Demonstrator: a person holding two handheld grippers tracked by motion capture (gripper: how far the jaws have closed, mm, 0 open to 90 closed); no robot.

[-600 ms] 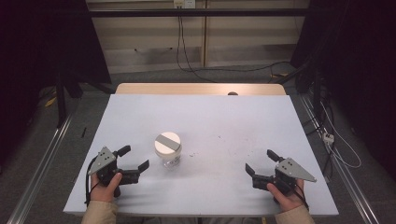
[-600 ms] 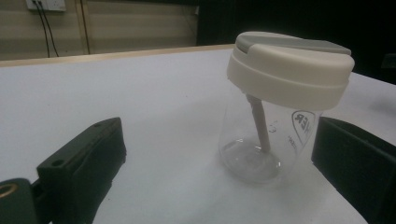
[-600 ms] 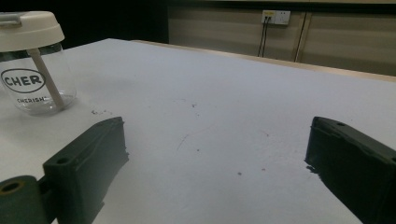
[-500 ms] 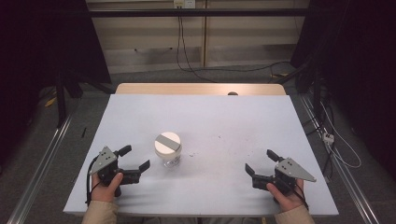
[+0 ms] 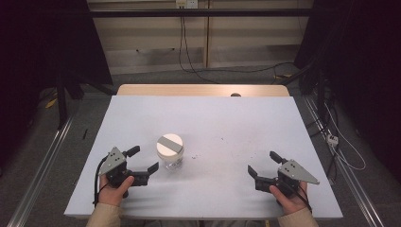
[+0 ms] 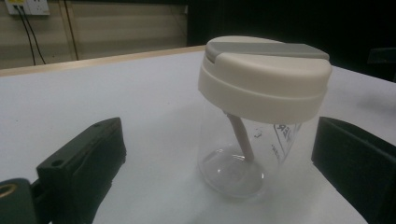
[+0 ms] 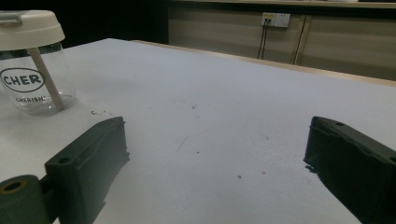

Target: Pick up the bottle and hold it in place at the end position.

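Since the earlier frame the left gripper (image 5: 143,159) has edged a little toward the jar (image 5: 170,151), while the right gripper (image 5: 263,164) stays parked. In the high view the jar stands upright at about eight o'clock from the centre of the table (image 5: 227,123), just off the left gripper's two o'clock side; both claws gape wide and hold nothing. In the left gripper view the jar (image 6: 261,116) sits between and just beyond the spread jaws, apart from both; its clear glass holds only a slanted pale straw (image 6: 242,136) under the cream lid (image 6: 264,77). To grasp well, I judge the jaws should slide level around the glass body below the lid. In the right gripper view the jar (image 7: 32,65) stands far off at ten o'clock.
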